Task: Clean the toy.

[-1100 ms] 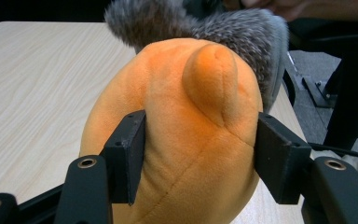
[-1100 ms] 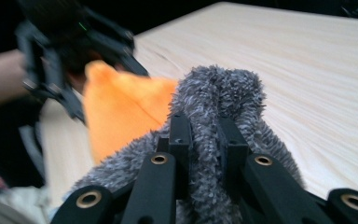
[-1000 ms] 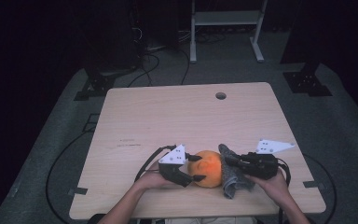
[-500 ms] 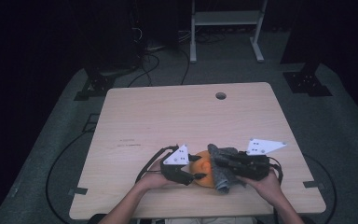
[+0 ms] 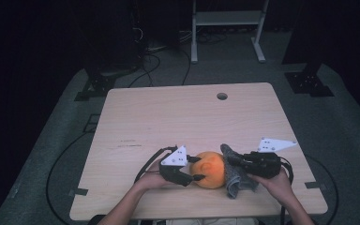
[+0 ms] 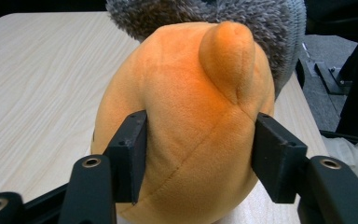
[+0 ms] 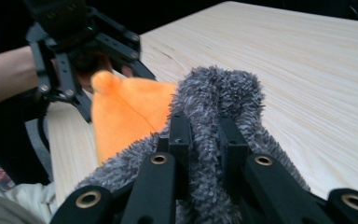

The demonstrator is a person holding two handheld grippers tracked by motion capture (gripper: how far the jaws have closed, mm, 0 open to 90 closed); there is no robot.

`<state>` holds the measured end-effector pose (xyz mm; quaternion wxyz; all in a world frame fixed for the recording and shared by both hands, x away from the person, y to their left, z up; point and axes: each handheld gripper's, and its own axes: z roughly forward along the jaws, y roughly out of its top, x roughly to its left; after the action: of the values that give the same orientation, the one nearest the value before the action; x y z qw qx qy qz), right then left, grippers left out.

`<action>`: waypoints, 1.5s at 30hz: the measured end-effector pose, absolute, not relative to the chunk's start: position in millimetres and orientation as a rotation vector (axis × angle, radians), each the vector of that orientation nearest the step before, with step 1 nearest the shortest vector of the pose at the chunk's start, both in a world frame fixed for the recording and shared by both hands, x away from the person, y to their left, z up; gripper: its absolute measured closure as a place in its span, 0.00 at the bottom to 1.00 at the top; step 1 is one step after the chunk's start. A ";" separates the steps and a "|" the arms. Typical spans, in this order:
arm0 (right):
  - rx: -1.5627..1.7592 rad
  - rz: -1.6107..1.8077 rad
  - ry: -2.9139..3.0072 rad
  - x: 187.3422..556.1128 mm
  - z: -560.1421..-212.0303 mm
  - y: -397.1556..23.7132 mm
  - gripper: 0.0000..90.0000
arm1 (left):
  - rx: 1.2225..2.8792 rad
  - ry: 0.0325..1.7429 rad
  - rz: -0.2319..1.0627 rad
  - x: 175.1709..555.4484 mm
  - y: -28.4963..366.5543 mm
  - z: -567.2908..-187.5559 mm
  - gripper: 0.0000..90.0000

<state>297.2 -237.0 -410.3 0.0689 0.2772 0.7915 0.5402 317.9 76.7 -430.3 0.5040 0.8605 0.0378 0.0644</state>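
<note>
Orange round plush toy [image 5: 209, 168] | high view: near table [image 5: 178, 117] edge, between left gripper [image 5: 191, 175] and right gripper [image 5: 228, 161] | left gripper view: jaws just closing, squeezing toy | right gripper view: pinching grey fuzzy cloth [image 7: 214, 102], toy leftward

Plush toy [image 5: 209, 169] left of cloth [image 5: 235, 172]

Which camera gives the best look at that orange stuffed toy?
The left gripper view: the orange plush toy sits close up, squeezed between the left tongs. The high view shows it small; the right gripper view shows part of it behind the grey cloth.
</note>
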 end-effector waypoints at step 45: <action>0.841 1.701 2.412 300.1 -411.8 -247.1 0.87 | 2.041 0.193 0.078 330.8 86.2 -434.9 0.43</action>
<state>300.1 -247.1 -411.8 0.0365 0.2739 0.7854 0.5540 330.8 86.2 -434.9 0.5184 0.8508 0.0803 0.0324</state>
